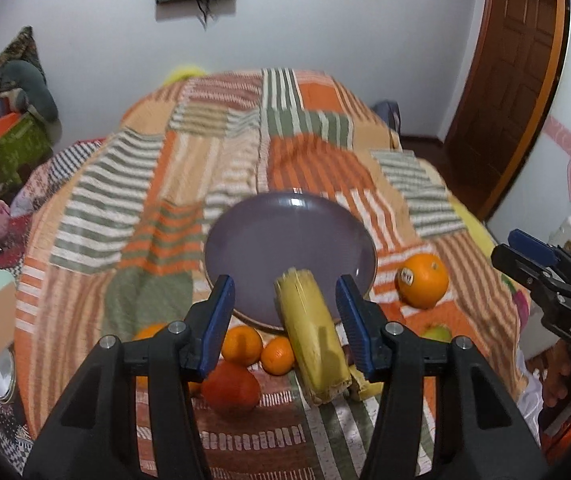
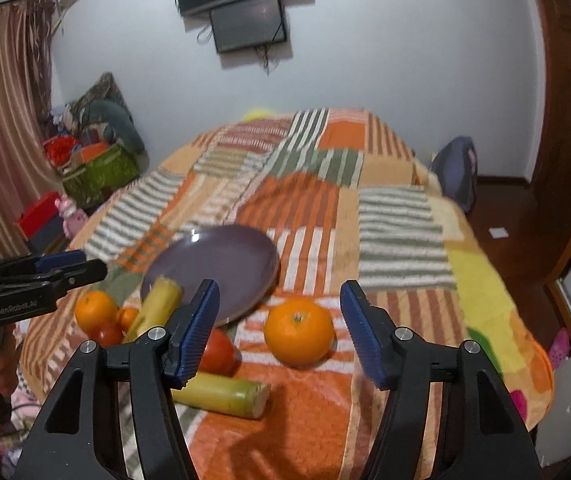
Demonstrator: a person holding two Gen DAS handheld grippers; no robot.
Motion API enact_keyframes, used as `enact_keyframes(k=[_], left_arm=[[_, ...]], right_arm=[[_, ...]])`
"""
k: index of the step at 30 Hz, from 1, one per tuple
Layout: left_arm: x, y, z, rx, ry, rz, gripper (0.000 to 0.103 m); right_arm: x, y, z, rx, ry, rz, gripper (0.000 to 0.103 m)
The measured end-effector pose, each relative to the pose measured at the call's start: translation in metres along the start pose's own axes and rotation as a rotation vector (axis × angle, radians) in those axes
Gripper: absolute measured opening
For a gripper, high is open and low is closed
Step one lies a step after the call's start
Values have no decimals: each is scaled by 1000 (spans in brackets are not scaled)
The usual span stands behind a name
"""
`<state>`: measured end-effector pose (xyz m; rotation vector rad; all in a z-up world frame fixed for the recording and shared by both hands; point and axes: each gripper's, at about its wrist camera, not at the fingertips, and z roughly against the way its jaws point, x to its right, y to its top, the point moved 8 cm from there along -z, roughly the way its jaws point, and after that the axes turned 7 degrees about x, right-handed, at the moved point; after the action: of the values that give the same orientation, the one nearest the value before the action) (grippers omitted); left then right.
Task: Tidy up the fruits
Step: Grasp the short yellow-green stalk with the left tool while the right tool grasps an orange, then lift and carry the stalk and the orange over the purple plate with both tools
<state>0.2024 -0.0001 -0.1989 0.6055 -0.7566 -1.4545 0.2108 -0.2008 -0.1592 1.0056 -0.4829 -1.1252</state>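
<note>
A purple plate point(image 1: 269, 236) lies on a striped bedspread; it also shows in the right wrist view point(image 2: 225, 264). My left gripper point(image 1: 285, 312) is open, its jaws on either side of a yellow sugarcane piece point(image 1: 313, 344) that leans on the plate's near rim. Small oranges point(image 1: 259, 346) and a red tomato point(image 1: 231, 386) lie below it. My right gripper point(image 2: 279, 328) is open, with a large orange point(image 2: 299, 330) lying between its jaws on the bed. A second cane piece point(image 2: 225, 394) and a tomato point(image 2: 219, 352) lie to its left.
The large orange point(image 1: 423, 280) sits right of the plate, with a green fruit point(image 1: 437, 332) nearby. The right gripper point(image 1: 549, 280) shows at the right edge of the left wrist view. The bedspread point(image 2: 385, 220) stretches toward the wall; a door point(image 1: 505, 80) is at the right.
</note>
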Motion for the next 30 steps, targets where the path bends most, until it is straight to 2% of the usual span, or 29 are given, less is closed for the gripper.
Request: enact_keyframes(k=[5,14,20,27,30], left_arm=[[6,-14,-23,-79,-37,7,53],[19,-36,-50,-173,-87,2,53],[20,-44,-62,-203,-103,18,53],[17,-44,-69,-205,-97,33,43],[15,-47,-75,-221,-105,44,42]], right_arm=[[3,-17,-16,-75,5,2,60],[13,-34,-43,-172,16,-40,60],[13,-42,-56,-217,34,-51,60],[13,-41,-64,-220,13,-27,69],[14,-42,-66,-221,0,-18,71]])
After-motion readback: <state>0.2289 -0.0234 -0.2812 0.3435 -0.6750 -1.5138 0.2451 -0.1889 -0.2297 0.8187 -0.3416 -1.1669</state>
